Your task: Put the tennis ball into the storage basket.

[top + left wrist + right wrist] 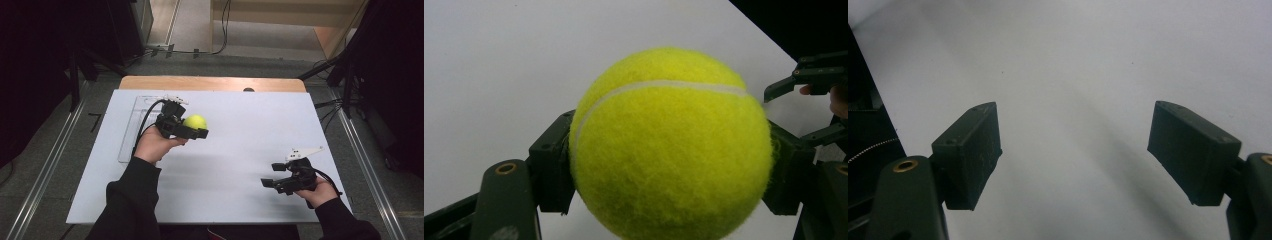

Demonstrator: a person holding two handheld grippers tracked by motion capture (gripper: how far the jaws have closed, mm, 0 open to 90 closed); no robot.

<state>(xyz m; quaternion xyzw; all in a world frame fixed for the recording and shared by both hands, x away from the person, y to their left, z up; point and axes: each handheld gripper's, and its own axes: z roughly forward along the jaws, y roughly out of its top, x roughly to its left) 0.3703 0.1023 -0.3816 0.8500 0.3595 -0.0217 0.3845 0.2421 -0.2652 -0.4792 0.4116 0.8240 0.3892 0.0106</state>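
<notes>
1. A white worktop (240, 150) is seen from above, and every place below is given relative to it. Two dark sleeves (130, 200) enter over its near edge.
2. Nearest, over the worktop's near right part, the right hand-held gripper (267, 183) is held in the person's right hand (320, 192), its jaws pointed toward the worktop's left side. A grey three-cornered plate (302, 151) is carried on top of it.
3. In the right gripper view, the right hand-held gripper (1075, 155) is released: its two black pads (973, 150) are spread well apart, with bare white worktop (1073, 75) seen between them and nothing held.
4. Farther in, above the worktop's left-centre part, the left hand-held gripper (197, 127) is held in the left hand (155, 145), with a black cable trailing behind it.
5. A yellow tennis ball (195, 122) is grasped by the left hand-held gripper. In the left gripper view the tennis ball (671, 145) is pressed from both sides by the black pads (551, 170) and is held off the worktop's surface.
6. Beyond the left hand, a clear flat tray (131, 130) lies on the worktop's far left part.
7. Farthest, a strip of wooden edge (212, 83) is seen past the worktop's back edge.
</notes>
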